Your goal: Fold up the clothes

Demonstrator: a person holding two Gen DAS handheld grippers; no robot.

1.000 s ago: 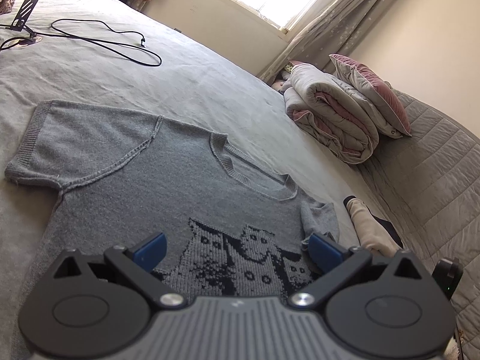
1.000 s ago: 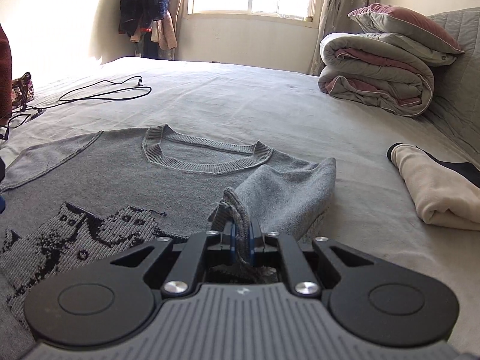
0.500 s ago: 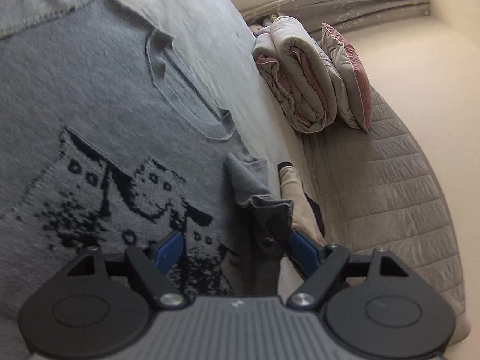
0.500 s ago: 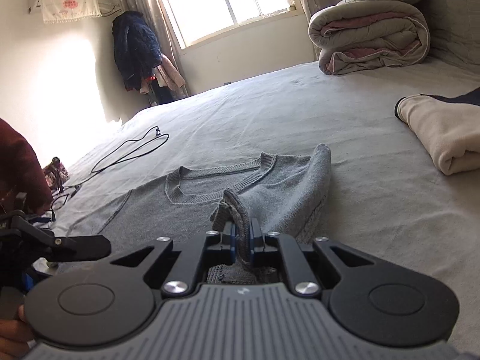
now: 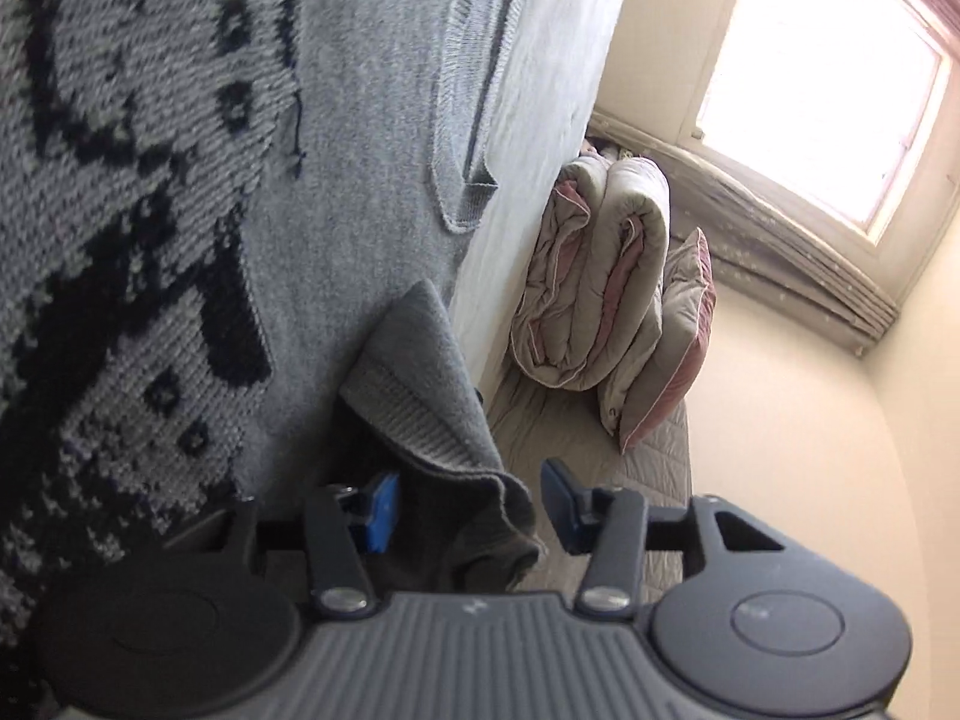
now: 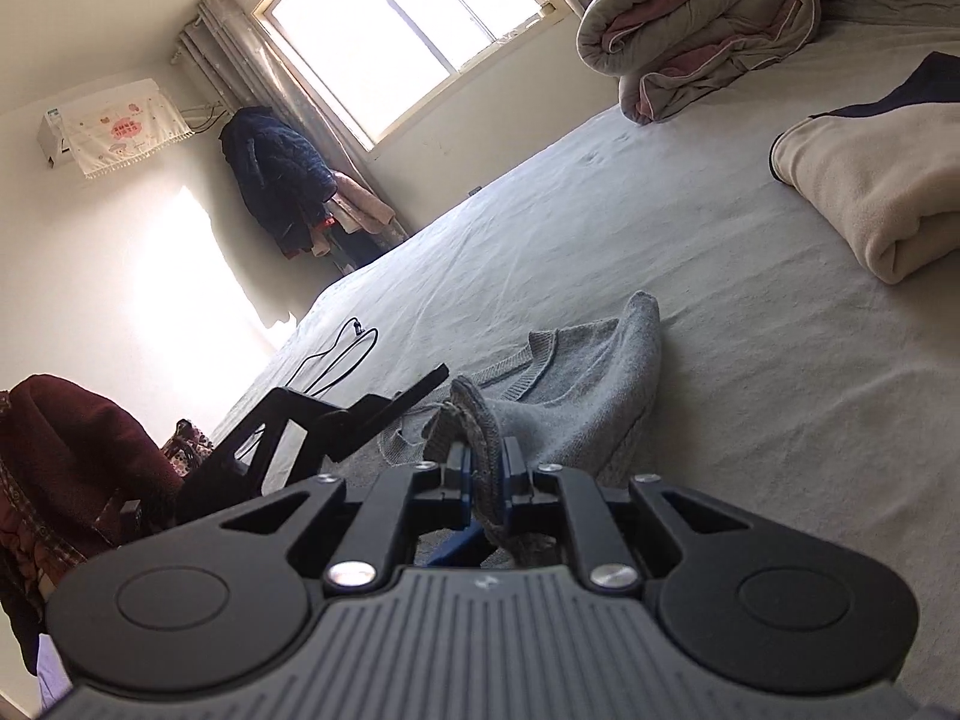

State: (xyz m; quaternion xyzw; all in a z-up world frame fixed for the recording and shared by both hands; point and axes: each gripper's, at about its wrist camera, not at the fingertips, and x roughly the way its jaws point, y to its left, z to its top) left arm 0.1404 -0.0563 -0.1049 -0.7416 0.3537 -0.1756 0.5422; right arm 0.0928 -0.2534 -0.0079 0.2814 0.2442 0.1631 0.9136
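Note:
A grey knit sweater (image 5: 336,138) with a dark woven pattern lies flat on the bed. Its right sleeve cuff (image 6: 474,420) is lifted, and my right gripper (image 6: 486,471) is shut on it. In the left wrist view the same ribbed cuff (image 5: 438,414) sits between the blue pads (image 5: 381,507) of my left gripper (image 5: 471,507), whose jaws stand apart around the cloth without pinching it. The left gripper's black finger (image 6: 360,414) shows in the right wrist view, just left of the held cuff. The rest of the sweater (image 6: 600,372) trails away on the sheet.
A folded cream garment (image 6: 870,198) lies on the bed to the right. A rolled duvet (image 6: 702,18) and a pillow (image 5: 678,324) sit at the headboard end. A black cable (image 6: 336,354) crosses the sheet at the far left. A person's dark red sleeve (image 6: 66,456) is at the left.
My left gripper swung across the sweater front to the lifted cuff and its jaws narrowed around it. My right gripper tilted and raised the cuff, still shut on it.

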